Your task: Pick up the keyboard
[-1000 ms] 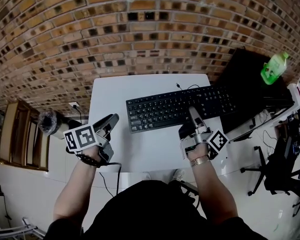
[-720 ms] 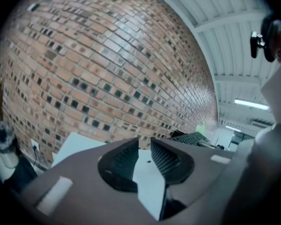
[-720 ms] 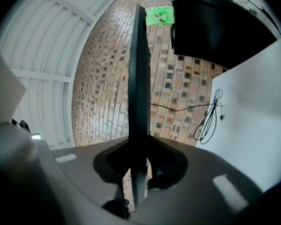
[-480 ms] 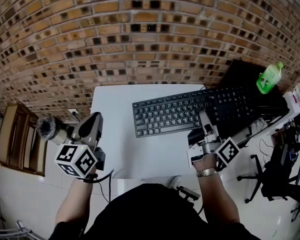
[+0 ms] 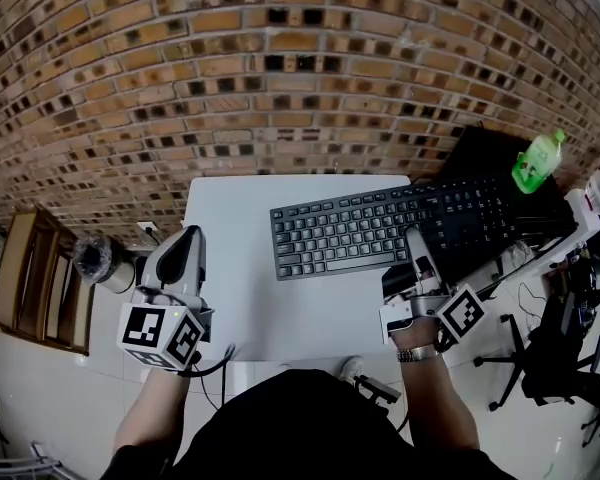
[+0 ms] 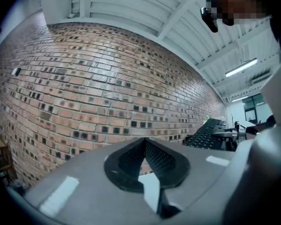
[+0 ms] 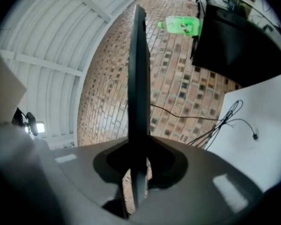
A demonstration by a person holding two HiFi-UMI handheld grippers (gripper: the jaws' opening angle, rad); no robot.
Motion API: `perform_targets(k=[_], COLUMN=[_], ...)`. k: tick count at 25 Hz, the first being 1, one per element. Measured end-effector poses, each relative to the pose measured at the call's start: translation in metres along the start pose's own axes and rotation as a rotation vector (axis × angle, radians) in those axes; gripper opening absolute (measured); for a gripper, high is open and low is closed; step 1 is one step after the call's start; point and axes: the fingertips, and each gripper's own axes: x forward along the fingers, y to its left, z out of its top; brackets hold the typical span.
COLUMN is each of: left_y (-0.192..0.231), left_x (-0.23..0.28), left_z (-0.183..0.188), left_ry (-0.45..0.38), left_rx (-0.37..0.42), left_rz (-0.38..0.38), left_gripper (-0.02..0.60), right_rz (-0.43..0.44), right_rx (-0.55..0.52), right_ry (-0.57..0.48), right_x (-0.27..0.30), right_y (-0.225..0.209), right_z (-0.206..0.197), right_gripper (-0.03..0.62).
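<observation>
The black keyboard (image 5: 380, 226) hangs above the white table (image 5: 240, 278), gripped at its near long edge by my right gripper (image 5: 417, 242). In the right gripper view the keyboard (image 7: 138, 78) shows edge-on as a thin dark slab pinched between the pads of the right gripper (image 7: 136, 159). My left gripper (image 5: 185, 243) floats over the table's left edge, well clear of the keyboard. Its jaws have just been closing and now meet with nothing between them, as the left gripper view shows for the left gripper (image 6: 144, 145). The keyboard (image 6: 207, 132) appears far to that view's right.
A green bottle (image 5: 536, 160) stands on a black desk (image 5: 485, 148) to the right. The keyboard's cable (image 7: 225, 121) trails over the table (image 7: 262, 125). An office chair (image 5: 565, 358) stands at the right and a wooden shelf (image 5: 30, 278) at the left. A brick wall rises behind.
The keyboard has risen off the table in my right gripper and shifted right. My left gripper has lifted, rolled upright and closed its jaws on nothing.
</observation>
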Motion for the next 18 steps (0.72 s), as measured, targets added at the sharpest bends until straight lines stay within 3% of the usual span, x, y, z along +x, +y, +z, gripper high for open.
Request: perform_targets(k=[18], left_y=[-0.0004], left_x=[0.0000], left_z=[0.0002], left_ry=[0.005], left_rx=[0.015], left_rz=[0.002], left_gripper=[0.006], right_rz=[0.010], right_rx=[0.030], right_ry=[-0.022], right_x=[0.0000], right_y=[0.0028], right_z=[0.0020], right_gripper=[0.064])
